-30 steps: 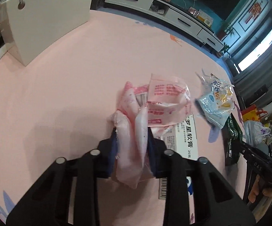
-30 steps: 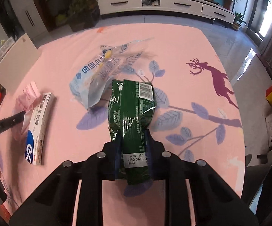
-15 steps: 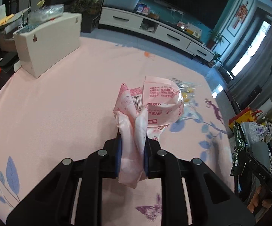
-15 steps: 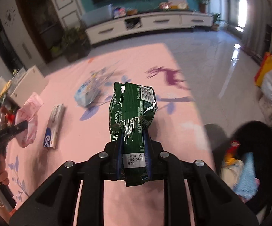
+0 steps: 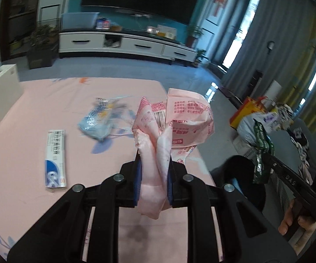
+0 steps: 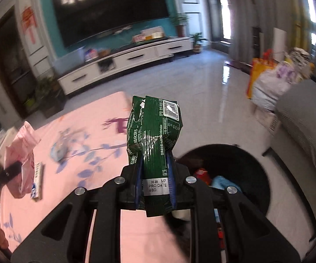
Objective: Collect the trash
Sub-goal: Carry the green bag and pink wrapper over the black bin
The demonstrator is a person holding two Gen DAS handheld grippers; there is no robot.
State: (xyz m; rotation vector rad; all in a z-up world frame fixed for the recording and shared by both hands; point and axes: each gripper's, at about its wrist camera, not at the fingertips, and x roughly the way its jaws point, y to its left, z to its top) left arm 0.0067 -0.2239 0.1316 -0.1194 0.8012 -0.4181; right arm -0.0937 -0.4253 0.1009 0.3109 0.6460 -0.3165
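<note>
Left gripper [image 5: 152, 175]: we see its jaws clamped on the crumpled pink wrapper [image 5: 175, 127], held above the pink mat's [image 5: 26, 144] edge nearest the bin.
Right gripper [image 6: 154, 175]: we see its jaws clamped on the green snack bag [image 6: 154, 127], held just left of the black bin's [image 6: 254, 175] rim.
Bin: beside the mat; we note red and blue trash inside.
On the mat: we note a blue wrapper [image 5: 98, 122] and a white-blue box [image 5: 56, 159] nearby.
</note>
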